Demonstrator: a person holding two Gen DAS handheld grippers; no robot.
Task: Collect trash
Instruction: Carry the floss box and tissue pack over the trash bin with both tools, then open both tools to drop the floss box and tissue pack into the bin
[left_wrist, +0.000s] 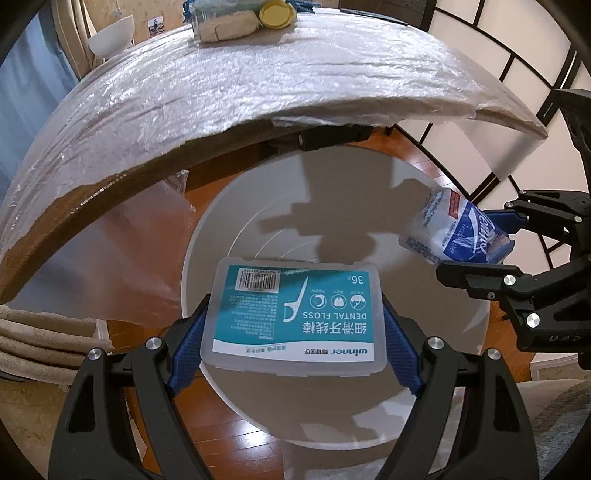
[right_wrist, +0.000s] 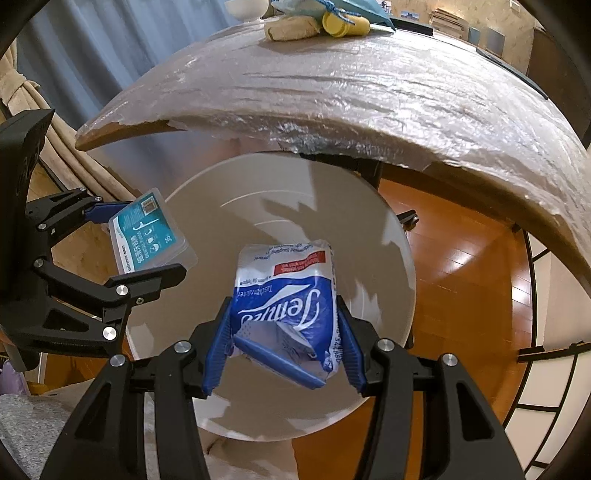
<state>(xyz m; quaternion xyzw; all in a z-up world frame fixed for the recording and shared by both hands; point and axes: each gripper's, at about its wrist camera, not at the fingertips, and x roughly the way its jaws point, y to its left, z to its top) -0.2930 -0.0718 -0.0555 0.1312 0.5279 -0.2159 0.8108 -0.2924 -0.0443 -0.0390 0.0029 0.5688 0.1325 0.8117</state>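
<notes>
Over the white bin (left_wrist: 258, 206) beside the table (left_wrist: 221, 92), the left gripper (left_wrist: 293, 325) is clamping a flat dental floss box (left_wrist: 295, 314) across its long axis, while the right gripper (right_wrist: 284, 332) is squeezing a crumpled tissue pack (right_wrist: 288, 295) pointing away lengthwise.

We could not see the bottom of the bin (left_wrist: 424, 206), since the floss box (left_wrist: 295, 314) covered part of it in the left view and the tissue pack (right_wrist: 288, 306) in the right. The table (left_wrist: 221, 96) hid the bin's far rim. Items at the table's far edge, a yellow lid (left_wrist: 277, 14) among them, were cut off by the frame. Small print on the box and pack was too fine to read.
</notes>
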